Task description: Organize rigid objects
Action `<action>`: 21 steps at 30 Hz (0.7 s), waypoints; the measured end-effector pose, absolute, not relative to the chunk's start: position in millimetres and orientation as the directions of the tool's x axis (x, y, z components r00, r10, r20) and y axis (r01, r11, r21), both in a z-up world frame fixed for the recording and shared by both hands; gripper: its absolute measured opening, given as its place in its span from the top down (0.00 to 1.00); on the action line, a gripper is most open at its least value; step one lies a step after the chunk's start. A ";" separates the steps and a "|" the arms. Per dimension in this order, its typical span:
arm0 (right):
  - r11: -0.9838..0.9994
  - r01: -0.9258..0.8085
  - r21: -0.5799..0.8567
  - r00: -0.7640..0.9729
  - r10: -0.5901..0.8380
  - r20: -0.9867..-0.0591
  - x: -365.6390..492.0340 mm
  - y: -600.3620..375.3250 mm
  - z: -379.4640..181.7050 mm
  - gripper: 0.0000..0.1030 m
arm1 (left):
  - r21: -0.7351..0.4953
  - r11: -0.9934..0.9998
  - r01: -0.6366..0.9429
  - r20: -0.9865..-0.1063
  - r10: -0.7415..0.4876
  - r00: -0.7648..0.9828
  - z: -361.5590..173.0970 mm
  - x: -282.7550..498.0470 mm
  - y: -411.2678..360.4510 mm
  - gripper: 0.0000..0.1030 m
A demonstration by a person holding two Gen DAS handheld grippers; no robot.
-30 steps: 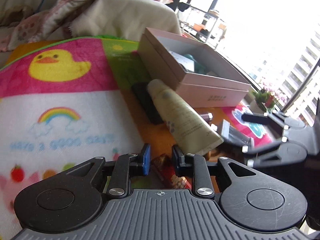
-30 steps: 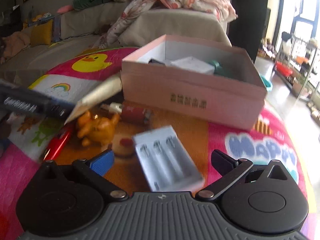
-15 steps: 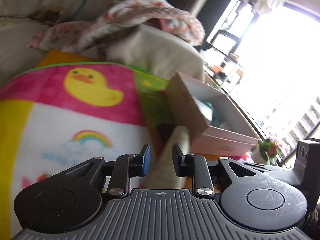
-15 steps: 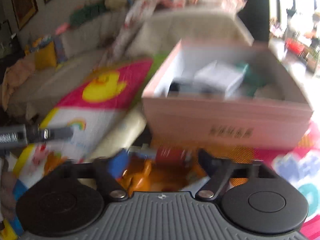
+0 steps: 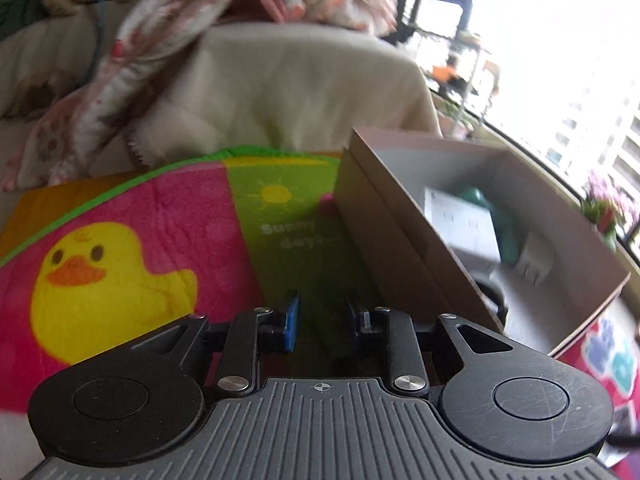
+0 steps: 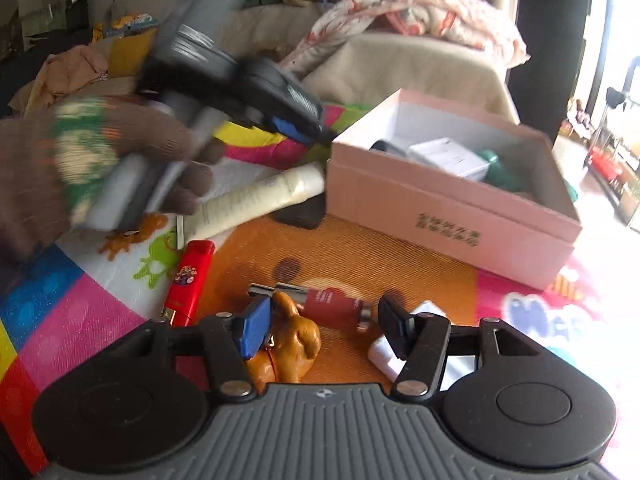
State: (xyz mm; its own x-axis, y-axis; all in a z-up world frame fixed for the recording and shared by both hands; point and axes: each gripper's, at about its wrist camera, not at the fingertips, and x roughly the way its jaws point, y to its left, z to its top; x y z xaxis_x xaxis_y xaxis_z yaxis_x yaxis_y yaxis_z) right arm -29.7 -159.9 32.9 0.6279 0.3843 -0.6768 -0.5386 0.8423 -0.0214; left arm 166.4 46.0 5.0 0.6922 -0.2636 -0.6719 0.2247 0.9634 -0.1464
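Brown, hard-looking toy dog (image 6: 294, 344) sits low centre between my half-spread right gripper (image 6: 324, 326), light and lumpy, best pinched across its body; my left gripper (image 5: 322, 318) is nearly pressed together, empty.

Brown patterned knit glove (image 6: 80, 160)

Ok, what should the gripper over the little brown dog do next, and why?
Probably close the right gripper a bit more on the toy dog. Its jaws have just been closing and the dog lies between them, but the black pad looks clear of it, so nothing is gripped yet. The pink box stands open behind, ready to take it.
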 end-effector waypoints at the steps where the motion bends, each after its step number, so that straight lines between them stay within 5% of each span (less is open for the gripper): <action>1: 0.846 -0.532 -0.032 0.642 0.379 -0.666 -31.4 -164.1 36.2 0.37 | -0.134 0.956 0.260 -0.662 -0.282 0.695 4.5 162.8 44.7 0.73; 5: 0.860 -0.508 -0.041 0.680 0.371 -0.633 -31.5 -185.1 44.2 0.23 | -0.151 0.903 0.402 -0.663 -0.395 0.636 3.8 135.3 39.8 0.75; 11: 0.873 -0.486 -0.049 0.688 0.347 -0.637 -27.1 -195.2 43.2 0.21 | -0.230 0.868 0.440 -0.653 -0.472 0.592 4.2 83.8 47.4 0.73; 21: 0.888 -0.460 -0.023 0.700 0.347 -0.624 -30.5 -206.2 42.5 0.17 | -0.183 0.911 0.369 -0.622 -0.398 0.674 45.9 19.1 117.4 0.72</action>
State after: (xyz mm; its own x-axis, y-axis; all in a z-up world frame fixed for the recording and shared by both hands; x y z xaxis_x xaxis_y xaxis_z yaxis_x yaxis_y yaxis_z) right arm -30.5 -206.2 42.5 0.7001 0.3471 -0.6240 -0.4601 0.8876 -0.0226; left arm 19.1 117.4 45.9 0.6742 -0.3980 -0.6222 0.3694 0.9112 -0.1826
